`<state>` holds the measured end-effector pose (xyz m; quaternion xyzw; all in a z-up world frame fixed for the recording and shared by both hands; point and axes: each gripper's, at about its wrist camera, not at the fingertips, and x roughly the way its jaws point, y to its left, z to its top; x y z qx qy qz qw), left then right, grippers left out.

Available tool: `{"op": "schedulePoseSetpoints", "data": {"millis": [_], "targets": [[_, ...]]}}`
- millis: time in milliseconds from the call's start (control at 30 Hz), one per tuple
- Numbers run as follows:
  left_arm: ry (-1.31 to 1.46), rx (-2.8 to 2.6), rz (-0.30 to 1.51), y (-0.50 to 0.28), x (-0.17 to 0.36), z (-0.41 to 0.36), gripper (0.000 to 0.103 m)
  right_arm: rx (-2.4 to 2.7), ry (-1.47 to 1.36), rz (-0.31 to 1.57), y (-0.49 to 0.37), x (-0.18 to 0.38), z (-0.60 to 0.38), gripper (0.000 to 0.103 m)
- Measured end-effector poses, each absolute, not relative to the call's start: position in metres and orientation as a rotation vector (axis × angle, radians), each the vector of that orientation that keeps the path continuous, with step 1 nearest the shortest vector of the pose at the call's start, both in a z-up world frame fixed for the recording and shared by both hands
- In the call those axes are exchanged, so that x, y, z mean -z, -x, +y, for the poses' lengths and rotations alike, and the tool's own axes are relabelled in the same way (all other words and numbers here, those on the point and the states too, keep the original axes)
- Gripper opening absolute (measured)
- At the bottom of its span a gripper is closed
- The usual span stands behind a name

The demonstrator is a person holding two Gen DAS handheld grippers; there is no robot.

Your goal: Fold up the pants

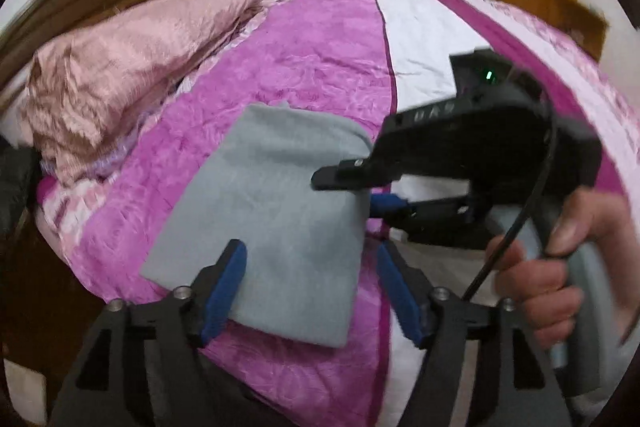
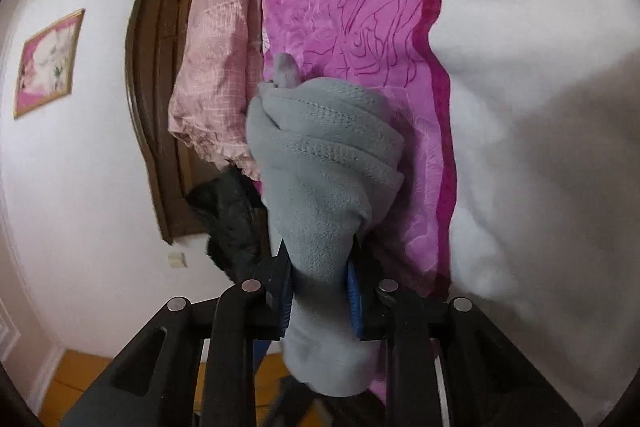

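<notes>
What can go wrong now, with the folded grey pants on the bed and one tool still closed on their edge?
1. The right tool pinches a thick bunch of the pants; if it lifts or pulls, the fold may open.
2. The left tool is open and holds nothing, so nothing pins the stack.
3. The two tools are close; they may collide.

lettering on the right gripper [image 1: 348, 187]: a short row of pale raised characters on the black body, seen from the left wrist view; too blurred to read with any certainty
green light on the same body: a small lit mark, no readable sign
framed picture [image 2: 48, 63]: a flower print, no text
elsewhere: nothing readable
</notes>
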<state>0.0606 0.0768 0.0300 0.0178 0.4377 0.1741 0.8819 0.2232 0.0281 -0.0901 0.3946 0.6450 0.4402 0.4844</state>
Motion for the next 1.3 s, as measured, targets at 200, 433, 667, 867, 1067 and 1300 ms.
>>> {"op": "schedulePoseSetpoints", "data": {"millis": [200, 433, 667, 867, 1067, 1300], "targets": [[-0.155, -0.355, 0.989, -0.083, -0.001, 0.068, 0.085, -1.12, -0.912, 1.55, -0.215, 0.067, 0.027, 0.014], [-0.045, -0.453, 0.856, -0.076, -0.016, 0.092, 0.029, -1.175, -0.835, 1.477, -0.219, 0.039, 0.034, 0.017], [0.161, -0.512, 0.793, -0.071, -0.052, 0.146, 0.026, -1.148, -0.694, 1.265, -0.241, 0.038, -0.009, 0.043], [0.204, -0.484, 0.812, -0.072, -0.061, 0.158, 0.026, -1.136, -0.342, 0.909, -0.238, 0.015, -0.013, 0.03], [0.22, -0.47, 0.819, -0.071, -0.057, 0.156, 0.026, -1.347, -0.24, 0.679, -0.222, -0.006, 0.022, 0.014], [0.151, -0.434, 0.855, -0.074, -0.039, 0.114, 0.026, -1.26, -0.18, 0.767, -0.22, -0.004, 0.004, 0.014]]}}
